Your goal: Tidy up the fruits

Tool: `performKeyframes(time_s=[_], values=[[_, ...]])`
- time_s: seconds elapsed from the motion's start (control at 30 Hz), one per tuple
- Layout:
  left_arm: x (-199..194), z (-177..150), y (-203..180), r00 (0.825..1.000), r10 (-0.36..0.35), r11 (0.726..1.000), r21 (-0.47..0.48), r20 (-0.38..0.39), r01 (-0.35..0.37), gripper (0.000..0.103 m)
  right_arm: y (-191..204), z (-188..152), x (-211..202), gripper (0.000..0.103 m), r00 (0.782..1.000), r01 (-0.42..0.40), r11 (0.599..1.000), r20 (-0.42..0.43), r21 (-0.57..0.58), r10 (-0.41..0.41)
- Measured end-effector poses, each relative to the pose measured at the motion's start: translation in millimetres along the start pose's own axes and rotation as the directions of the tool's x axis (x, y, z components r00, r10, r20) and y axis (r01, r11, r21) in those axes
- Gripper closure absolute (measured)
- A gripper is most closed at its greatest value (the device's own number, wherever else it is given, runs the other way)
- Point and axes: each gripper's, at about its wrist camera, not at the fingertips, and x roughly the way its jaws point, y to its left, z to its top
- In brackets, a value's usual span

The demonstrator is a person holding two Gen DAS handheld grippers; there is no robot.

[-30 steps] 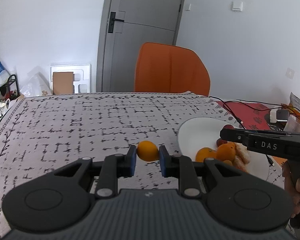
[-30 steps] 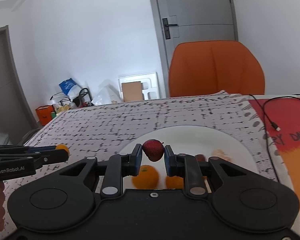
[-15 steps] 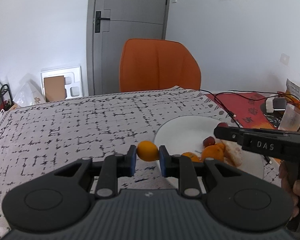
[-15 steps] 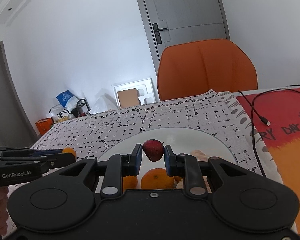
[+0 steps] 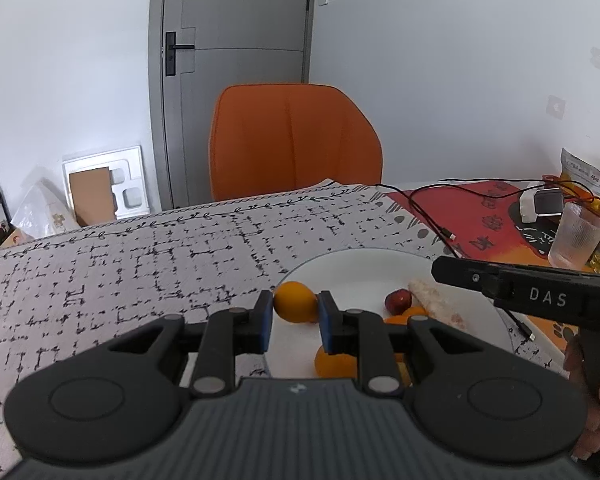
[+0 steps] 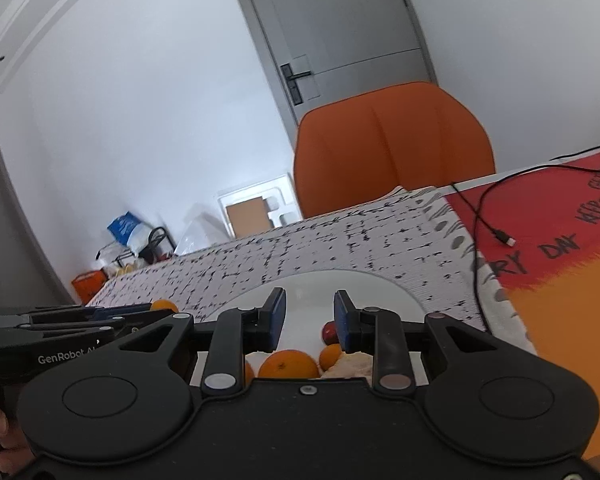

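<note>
Released, the red fruit (image 6: 329, 331) lies on the plate (image 6: 396, 292) as right gripper (image 6: 310, 322) opens (left gripper (image 5: 295, 312) clamps an orange (image 5: 294, 302)).

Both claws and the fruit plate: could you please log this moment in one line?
left claw: shut on orange | right claw: opening, nothing between | red fruit: on plate

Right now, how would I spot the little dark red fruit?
Find the white plate on the patterned tablecloth, in front of the orange chair. The red fruit lies there beside a pale peeled piece; its neighbours are orange, it alone is dark red.
</note>
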Motion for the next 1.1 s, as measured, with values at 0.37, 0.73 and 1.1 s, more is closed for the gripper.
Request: performKeyframes(time_s=[0.37,0.73,1.1], values=[[-5.3,4.7,3.4,1.0,-0.003,1.0,-0.028,0.002,0.003,0.077,-4.5,-6.4,-5.2,0.074,1.0,0.017,1.0,-0.015,0.006,-0.017],[-31.4,-8.7,16.2,1.0,0.026,0.998,-0.054,0.001,-0.026,0.059,-2.7,-15.9,-24.4,0.062,0.999,0.027,1.0,-0.02,0.004,-0.027],[-66.9,-19.1,23.9,0.997,0.068,0.995,-0.078,0.026,-0.066,0.021,15.7,-20.8,-46.4,0.042,0.999,0.024,0.999,-0.03,-0.028,-0.025]])
